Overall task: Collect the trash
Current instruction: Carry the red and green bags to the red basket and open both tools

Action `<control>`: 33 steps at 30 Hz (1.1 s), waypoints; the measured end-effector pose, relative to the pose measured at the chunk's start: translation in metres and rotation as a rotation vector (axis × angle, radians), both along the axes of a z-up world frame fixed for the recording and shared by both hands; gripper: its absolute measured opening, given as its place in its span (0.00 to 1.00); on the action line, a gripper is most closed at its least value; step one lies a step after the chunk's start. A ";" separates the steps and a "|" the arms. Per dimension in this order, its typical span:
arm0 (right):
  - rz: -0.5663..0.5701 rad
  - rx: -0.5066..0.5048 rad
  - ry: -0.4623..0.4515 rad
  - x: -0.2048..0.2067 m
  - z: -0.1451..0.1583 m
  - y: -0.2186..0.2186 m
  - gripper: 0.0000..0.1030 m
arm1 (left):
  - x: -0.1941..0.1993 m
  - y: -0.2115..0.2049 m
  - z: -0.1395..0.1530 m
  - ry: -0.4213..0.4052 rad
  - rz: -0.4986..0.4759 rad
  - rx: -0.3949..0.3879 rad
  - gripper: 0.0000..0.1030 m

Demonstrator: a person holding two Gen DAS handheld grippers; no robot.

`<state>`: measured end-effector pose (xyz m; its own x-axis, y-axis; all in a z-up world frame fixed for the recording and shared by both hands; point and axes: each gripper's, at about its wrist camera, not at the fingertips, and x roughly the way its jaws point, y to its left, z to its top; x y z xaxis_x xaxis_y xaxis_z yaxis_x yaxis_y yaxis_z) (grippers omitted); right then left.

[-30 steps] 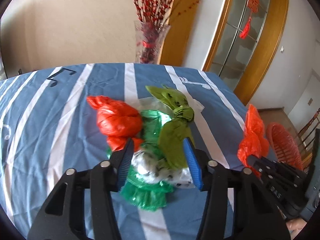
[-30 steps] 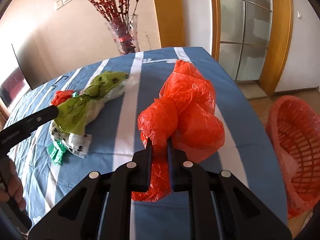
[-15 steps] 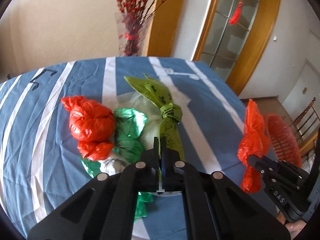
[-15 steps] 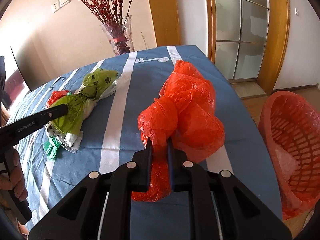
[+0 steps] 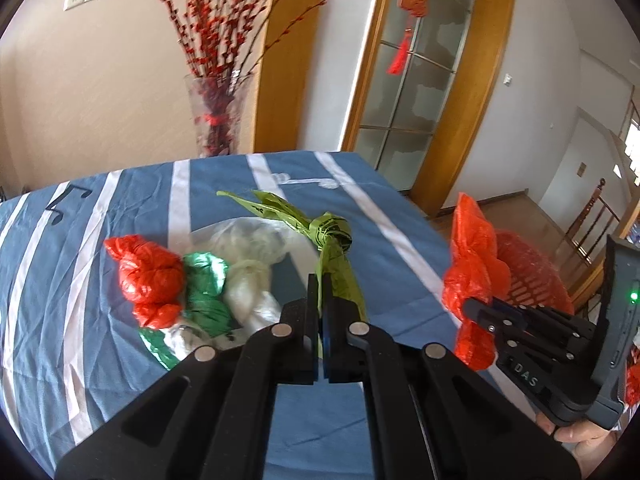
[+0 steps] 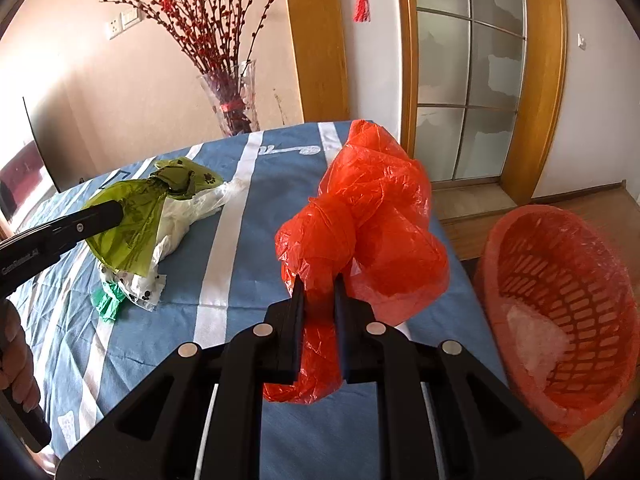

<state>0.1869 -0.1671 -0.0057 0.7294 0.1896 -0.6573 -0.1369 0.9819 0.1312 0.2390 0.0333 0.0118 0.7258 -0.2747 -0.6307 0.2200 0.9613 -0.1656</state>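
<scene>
Black plastic fingers of the left gripper (image 5: 320, 300) are pressed together on the thin tail of an olive-green bag (image 5: 340, 268), and this knotted bag is lifted a little above the counter (image 5: 240, 184). The right gripper (image 6: 318, 292) has its fingers narrow, and they hold a crumpled big orange bag (image 6: 372, 220) in the air over the right edge of the counter. Just behind the left gripper, on the blue cloth with white stripes, a small pile of trash lies: a small red-orange bag (image 5: 150, 276), a green bag (image 5: 204, 284) touching it, and a whitish bag (image 5: 252, 248) beside them. On the floor at the right of the counter stands a red basket (image 6: 568, 308) with something pale inside. At the far edge of the counter a glass vase (image 6: 234, 100) with red branches stands before the wall.
</scene>
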 end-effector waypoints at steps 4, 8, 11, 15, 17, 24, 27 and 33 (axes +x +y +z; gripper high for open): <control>-0.016 0.002 -0.011 -0.005 0.006 -0.011 0.13 | -0.009 -0.016 0.007 -0.015 -0.036 -0.005 0.03; -0.042 0.002 -0.027 -0.012 0.011 -0.025 0.13 | -0.017 -0.032 0.012 -0.025 -0.074 -0.014 0.03; -0.063 0.002 -0.036 -0.018 0.014 -0.036 0.13 | -0.021 -0.044 0.014 -0.029 -0.100 -0.019 0.03; -0.093 0.002 -0.045 -0.024 0.018 -0.052 0.13 | -0.026 -0.064 0.015 -0.033 -0.139 -0.029 0.03; -0.111 0.005 -0.049 -0.028 0.019 -0.062 0.13 | -0.027 -0.074 0.016 -0.034 -0.157 -0.034 0.03; -0.166 0.011 -0.059 -0.038 0.020 -0.091 0.13 | -0.032 -0.106 0.016 -0.035 -0.217 -0.049 0.03; -0.191 0.017 -0.060 -0.043 0.020 -0.105 0.13 | -0.033 -0.121 0.015 -0.033 -0.243 -0.050 0.03; -0.234 0.026 -0.058 -0.051 0.016 -0.132 0.13 | -0.035 -0.149 0.011 -0.024 -0.287 -0.056 0.03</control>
<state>0.1361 -0.2990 0.0101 0.7921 0.0266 -0.6098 0.0862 0.9842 0.1549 0.2037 -0.1161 0.0229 0.6280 -0.5046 -0.5925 0.4857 0.8490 -0.2082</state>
